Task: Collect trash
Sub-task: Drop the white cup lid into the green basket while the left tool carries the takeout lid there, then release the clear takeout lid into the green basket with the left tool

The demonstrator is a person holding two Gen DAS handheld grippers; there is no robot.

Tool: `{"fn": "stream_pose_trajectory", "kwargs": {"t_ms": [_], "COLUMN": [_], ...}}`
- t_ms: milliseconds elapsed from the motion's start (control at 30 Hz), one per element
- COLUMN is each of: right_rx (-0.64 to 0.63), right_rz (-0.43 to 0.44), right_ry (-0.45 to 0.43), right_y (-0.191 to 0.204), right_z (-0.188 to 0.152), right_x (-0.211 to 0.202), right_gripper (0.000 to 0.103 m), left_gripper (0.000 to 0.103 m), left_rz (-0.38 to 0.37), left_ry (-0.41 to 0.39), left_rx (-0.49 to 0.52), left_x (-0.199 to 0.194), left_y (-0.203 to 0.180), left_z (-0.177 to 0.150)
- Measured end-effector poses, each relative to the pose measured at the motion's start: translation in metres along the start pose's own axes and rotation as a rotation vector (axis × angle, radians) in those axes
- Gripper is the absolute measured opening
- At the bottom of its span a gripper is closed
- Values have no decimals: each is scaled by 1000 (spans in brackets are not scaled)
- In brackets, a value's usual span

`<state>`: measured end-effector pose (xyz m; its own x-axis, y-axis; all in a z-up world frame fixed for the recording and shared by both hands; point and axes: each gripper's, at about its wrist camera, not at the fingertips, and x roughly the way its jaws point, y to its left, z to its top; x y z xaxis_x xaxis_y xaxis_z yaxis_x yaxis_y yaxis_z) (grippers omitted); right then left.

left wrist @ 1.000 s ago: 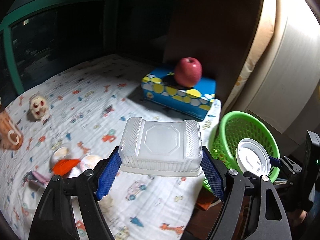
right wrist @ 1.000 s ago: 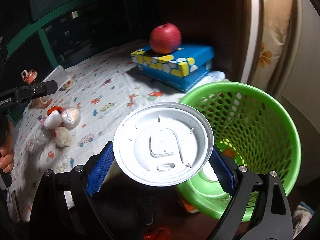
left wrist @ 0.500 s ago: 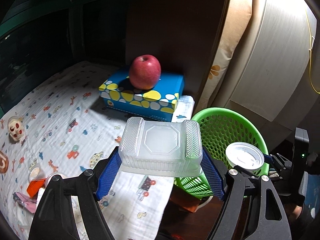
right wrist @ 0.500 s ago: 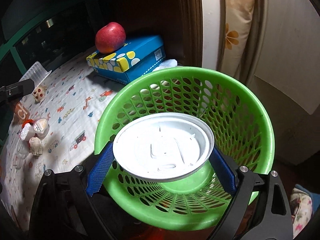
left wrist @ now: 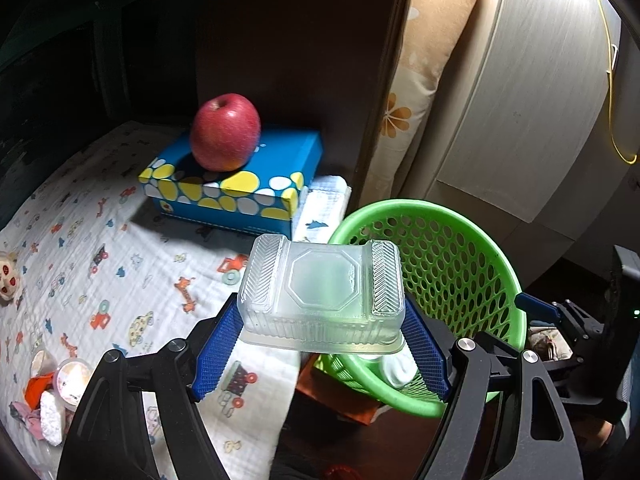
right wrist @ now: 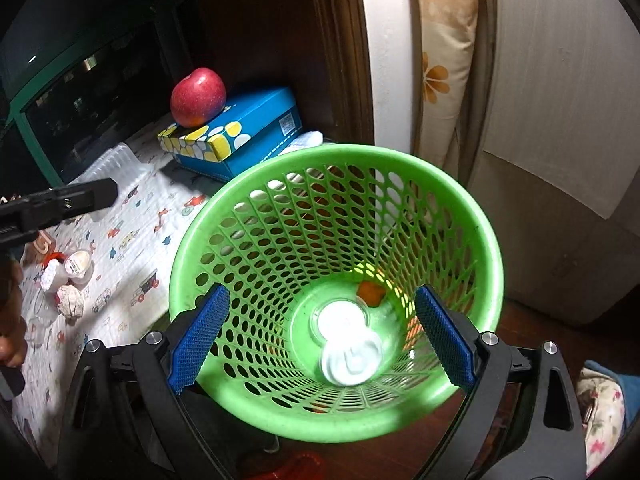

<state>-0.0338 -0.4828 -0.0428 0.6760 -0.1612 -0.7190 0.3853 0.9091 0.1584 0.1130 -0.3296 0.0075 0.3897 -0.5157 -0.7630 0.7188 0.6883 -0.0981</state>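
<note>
The step in hand is the drop-off at the green basket (right wrist: 336, 292). The right hand-held gripper (right wrist: 320, 340) hangs over the basket's mouth with its blue pads spread wide and nothing between them; a white cup lid (right wrist: 352, 356) lies on the basket floor beside a second white round piece and an orange scrap. The left hand-held gripper (left wrist: 320, 344) is clamped on a clear plastic food container (left wrist: 322, 300), carried bottom-up, its pads pressed to the two short ends. In the left wrist view the container sits over the near-left part of the basket's rim, so it looks only partly over the opening.

By my reading, the next move calls for carrying the container further over the middle of the basket, clear of the rim and of the right hand-held gripper, then spreading the pads so it falls inside. The right one should draw away first to make room.

Count: one basket, standing off the right edge of the bed (left wrist: 120, 280); one container; one lid visible in the basket. One red apple (left wrist: 225, 137) rests on one blue tissue box (left wrist: 236, 184) at the bed's far right corner. Near the bed's left edge lies a small cluster of remaining trash (right wrist: 68, 280): at least two small cups, a crumpled paper ball, a red scrap; the exact number I cannot tell.
</note>
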Motion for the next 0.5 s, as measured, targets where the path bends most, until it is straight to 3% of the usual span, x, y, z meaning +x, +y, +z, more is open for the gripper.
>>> {"fn": "stream_pose_trajectory", "kwargs": {"t_ms": [367, 500], "right_rx": [36, 52], "right_rz": [-21, -24], "right_ry": [-30, -35], "right_y": [-20, -26], "right_z": [-10, -14], "right_x": [-23, -28], "right_gripper": [93, 93], "left_gripper": [75, 82], "left_rz": [-68, -89], "left_ry": [57, 70], "left_rx": [27, 42], "left_x": [31, 38], "left_y": [-38, -51], "left_z": [-1, -3]}}
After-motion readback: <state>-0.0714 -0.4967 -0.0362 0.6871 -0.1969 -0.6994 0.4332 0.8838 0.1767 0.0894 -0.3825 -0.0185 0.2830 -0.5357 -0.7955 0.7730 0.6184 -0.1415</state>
